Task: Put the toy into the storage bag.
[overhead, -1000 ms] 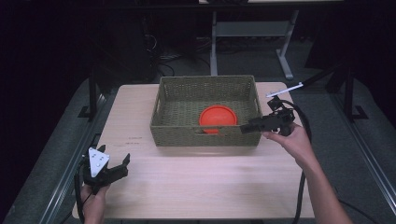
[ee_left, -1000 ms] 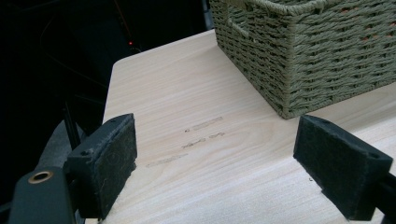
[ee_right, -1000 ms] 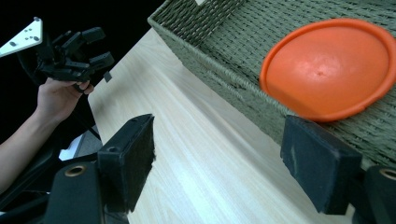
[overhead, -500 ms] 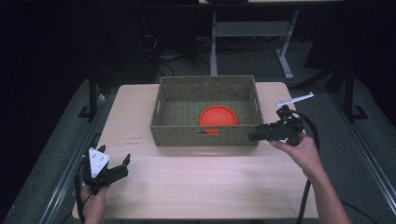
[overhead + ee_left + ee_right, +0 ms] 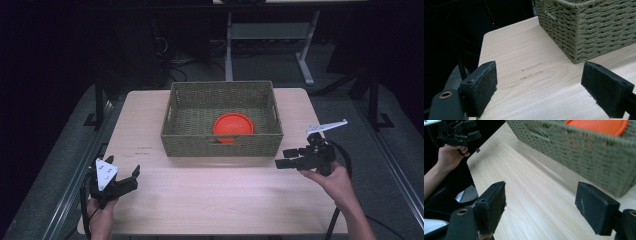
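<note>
a: what has changed over the last second?

b: the right gripper (image 5: 286, 162) has pulled back from the woven basket (image 5: 220, 144). a second ago it sat right at the basket's right front corner, by the orange plate (image 5: 233, 125); now it is off to the right, over bare surface (image 5: 215, 200) and near the person's side.

a: is it carrying anything?

b: no. in the right gripper view its jaws stand wide apart with only wood grain between them. the plate lies inside the basket, toward its right front, and its rim peeks over the basket wall in that view.

a: and the left gripper (image 5: 131, 176)?

b: it hasn't moved, parked at the near left corner of the surface. its jaws are spread too, empty, with the basket's corner well ahead of it in the left gripper view.

a: so what does that mean for the job?

b: i'd judge the plate as placed and let go, and the retreat as the closing move. neither gripper touches plate or basket.
</note>
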The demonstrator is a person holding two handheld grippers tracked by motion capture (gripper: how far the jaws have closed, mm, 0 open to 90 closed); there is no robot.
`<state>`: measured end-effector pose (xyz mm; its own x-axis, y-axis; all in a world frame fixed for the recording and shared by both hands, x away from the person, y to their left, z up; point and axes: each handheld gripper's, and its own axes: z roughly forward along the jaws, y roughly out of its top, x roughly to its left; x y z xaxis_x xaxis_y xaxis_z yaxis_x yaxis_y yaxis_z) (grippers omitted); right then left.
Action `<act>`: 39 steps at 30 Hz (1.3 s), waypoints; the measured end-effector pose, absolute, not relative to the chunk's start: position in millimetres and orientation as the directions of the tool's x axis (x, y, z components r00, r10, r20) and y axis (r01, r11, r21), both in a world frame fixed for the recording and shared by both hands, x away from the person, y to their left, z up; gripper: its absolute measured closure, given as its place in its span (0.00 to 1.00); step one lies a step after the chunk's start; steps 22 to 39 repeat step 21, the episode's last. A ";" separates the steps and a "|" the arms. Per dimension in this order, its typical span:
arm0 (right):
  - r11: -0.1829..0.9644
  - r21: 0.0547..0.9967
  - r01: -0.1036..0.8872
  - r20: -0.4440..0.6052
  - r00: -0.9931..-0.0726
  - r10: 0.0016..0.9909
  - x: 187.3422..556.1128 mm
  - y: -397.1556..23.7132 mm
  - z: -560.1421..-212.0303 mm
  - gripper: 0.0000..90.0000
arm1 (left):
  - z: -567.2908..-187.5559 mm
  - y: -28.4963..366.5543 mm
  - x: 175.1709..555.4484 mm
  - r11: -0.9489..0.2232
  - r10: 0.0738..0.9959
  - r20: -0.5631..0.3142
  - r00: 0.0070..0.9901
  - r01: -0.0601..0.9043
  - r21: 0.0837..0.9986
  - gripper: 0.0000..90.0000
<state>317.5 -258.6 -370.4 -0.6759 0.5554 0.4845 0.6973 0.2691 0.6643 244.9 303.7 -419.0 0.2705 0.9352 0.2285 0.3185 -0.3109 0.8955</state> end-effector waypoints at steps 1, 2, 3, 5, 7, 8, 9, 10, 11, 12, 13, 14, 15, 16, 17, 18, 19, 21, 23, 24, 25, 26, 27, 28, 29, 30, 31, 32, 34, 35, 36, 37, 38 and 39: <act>0.268 0.660 0.702 0.488 -0.672 0.557 315.1 -260.2 -373.4 0.26 | -419.0 303.7 244.9 -0.311 0.935 0.228 0.271 0.319 0.895 0.14; 0.268 0.660 0.702 0.488 -0.672 0.557 315.1 -260.2 -373.4 0.26 | -418.8 303.7 244.7 -0.313 0.934 0.230 0.272 0.317 0.895 0.14; 0.264 0.655 0.708 0.495 -0.666 0.558 312.4 -261.6 -376.4 0.25 | -418.9 303.6 244.8 -0.313 0.934 0.231 0.272 0.317 0.895 0.14; 0.252 0.657 0.710 0.501 -0.661 0.558 304.7 -264.5 -386.7 0.25 | -419.2 302.7 244.8 -0.312 0.935 0.228 0.273 0.322 0.894 0.14; 0.245 0.656 0.714 0.506 -0.657 0.559 302.4 -265.1 -390.0 0.25 | -419.0 302.4 244.5 -0.319 0.932 0.234 0.276 0.322 0.891 0.14; 0.241 0.657 0.714 0.503 -0.654 0.565 300.1 -265.6 -393.1 0.25 | -418.7 301.8 244.3 -0.325 0.930 0.239 0.280 0.320 0.890 0.14; 0.240 0.656 0.715 0.498 -0.649 0.575 297.4 -265.4 -395.6 0.24 | -419.1 300.5 244.5 -0.317 0.932 0.233 0.278 0.313 0.895 0.14; 0.240 0.655 0.716 0.495 -0.647 0.579 294.3 -265.0 -397.4 0.24 | -418.8 299.9 244.3 -0.317 0.932 0.233 0.278 0.314 0.895 0.14; 0.237 0.664 0.709 0.488 -0.651 0.581 291.3 -264.8 -399.5 0.24 | -419.0 299.5 244.3 -0.316 0.932 0.231 0.279 0.314 0.896 0.14; 0.225 0.680 0.697 0.478 -0.655 0.584 283.7 -264.3 -403.1 0.23 | -419.0 298.7 244.0 -0.321 0.930 0.235 0.283 0.314 0.893 0.14; 0.225 0.680 0.697 0.478 -0.655 0.584 283.7 -264.3 -403.1 0.23 | -419.0 298.7 244.0 -0.321 0.930 0.235 0.283 0.314 0.893 0.14; 0.212 0.693 0.689 0.472 -0.657 0.588 279.0 -264.6 -404.5 0.23 | -418.9 298.2 243.9 -0.319 0.931 0.233 0.282 0.313 0.895 0.14; 0.183 0.724 0.665 0.456 -0.661 0.596 269.3 -264.6 -408.4 0.23 | -418.5 297.4 243.6 -0.320 0.930 0.233 0.285 0.313 0.894 0.14; 0.178 0.740 0.649 0.444 -0.670 0.595 264.9 -265.8 -411.0 0.22 | -418.5 296.9 243.8 -0.324 0.928 0.237 0.287 0.310 0.894 0.14; 0.163 0.758 0.631 0.432 -0.674 0.599 260.3 -267.6 -414.6 0.22 | -418.5 296.9 243.8 -0.324 0.928 0.237 0.287 0.310 0.894 0.14; 0.142 0.775 0.616 0.436 -0.683 0.586 257.0 -270.1 -419.2 0.21 | -418.5 295.9 243.5 -0.324 0.928 0.237 0.287 0.310 0.894 0.14; 0.113 0.792 0.600 0.449 -0.698 0.558 255.5 -272.6 -423.9 0.22 | -419.3 294.3 243.8 -0.330 0.924 0.240 0.297 0.304 0.894 0.14; 0.012 0.810 0.586 0.497 -0.697 0.517 254.5 -281.0 -439.1 0.21 | -419.0 293.8 243.8 -0.339 0.921 0.248 0.299 0.306 0.890 0.14; 0.012 0.810 0.586 0.497 -0.697 0.517 254.5 -281.0 -439.1 0.21 | -419.0 293.8 243.8 -0.339 0.921 0.248 0.299 0.306 0.890 0.14; 0.012 0.810 0.586 0.497 -0.697 0.517 254.5 -281.0 -439.1 0.21 | -419.0 293.8 243.8 -0.339 0.921 0.248 0.299 0.306 0.890 0.14; 0.012 0.810 0.586 0.497 -0.697 0.517 254.5 -281.0 -439.1 0.21 | -419.0 293.8 243.8 -0.339 0.921 0.248 0.299 0.306 0.890 0.14; 0.012 0.810 0.586 0.497 -0.697 0.517 254.5 -281.0 -439.1 0.21 | -419.0 293.8 243.8 -0.339 0.921 0.248 0.299 0.306 0.890 0.14; 0.012 0.810 0.586 0.497 -0.697 0.517 254.5 -281.0 -439.1 0.21 | -419.0 293.8 243.8 -0.339 0.921 0.248 0.299 0.306 0.890 0.14; 0.012 0.810 0.586 0.497 -0.697 0.517 254.5 -281.0 -439.1 0.21 | -419.0 293.8 243.8 -0.339 0.921 0.248 0.299 0.306 0.890 0.14; 0.012 0.810 0.586 0.497 -0.697 0.517 254.5 -281.0 -439.1 0.21 | -419.0 293.8 243.8 -0.339 0.921 0.248 0.299 0.306 0.890 0.14; 0.012 0.810 0.586 0.497 -0.697 0.517 254.5 -281.0 -439.1 0.21 | -419.0 293.8 243.8 -0.339 0.921 0.248 0.299 0.306 0.890 0.14; 0.012 0.810 0.586 0.497 -0.697 0.517 254.5 -281.0 -439.1 0.21 | -419.0 293.8 243.8 -0.339 0.921 0.248 0.299 0.306 0.890 0.14; 0.012 0.810 0.586 0.497 -0.697 0.517 254.5 -281.0 -439.1 0.21 | -419.0 293.8 243.8 -0.339 0.921 0.248 0.299 0.306 0.890 0.14; 0.012 0.810 0.586 0.497 -0.697 0.517 254.5 -281.0 -439.1 0.21 | -419.0 293.8 243.8 -0.339 0.921 0.248 0.299 0.306 0.890 0.14; 0.012 0.810 0.586 0.497 -0.697 0.517 254.5 -281.0 -439.1 0.21 | -419.0 293.8 243.8 -0.339 0.921 0.248 0.299 0.306 0.890 0.14; 0.012 0.810 0.586 0.497 -0.697 0.517 254.5 -281.0 -439.1 0.21 | -419.0 293.8 243.8 -0.339 0.921 0.248 0.299 0.306 0.890 0.14; 0.012 0.810 0.586 0.497 -0.697 0.517 254.5 -281.0 -439.1 0.21 | -419.0 293.8 243.8 -0.339 0.921 0.248 0.299 0.306 0.890 0.14; 0.012 0.810 0.586 0.497 -0.697 0.517 254.5 -281.0 -439.1 0.21 | -419.0 293.8 243.8 -0.339 0.921 0.248 0.299 0.306 0.890 0.14; 0.012 0.810 0.586 0.497 -0.697 0.517 254.5 -281.0 -439.1 0.21 | -419.0 293.8 243.8 -0.339 0.921 0.248 0.299 0.306 0.890 0.14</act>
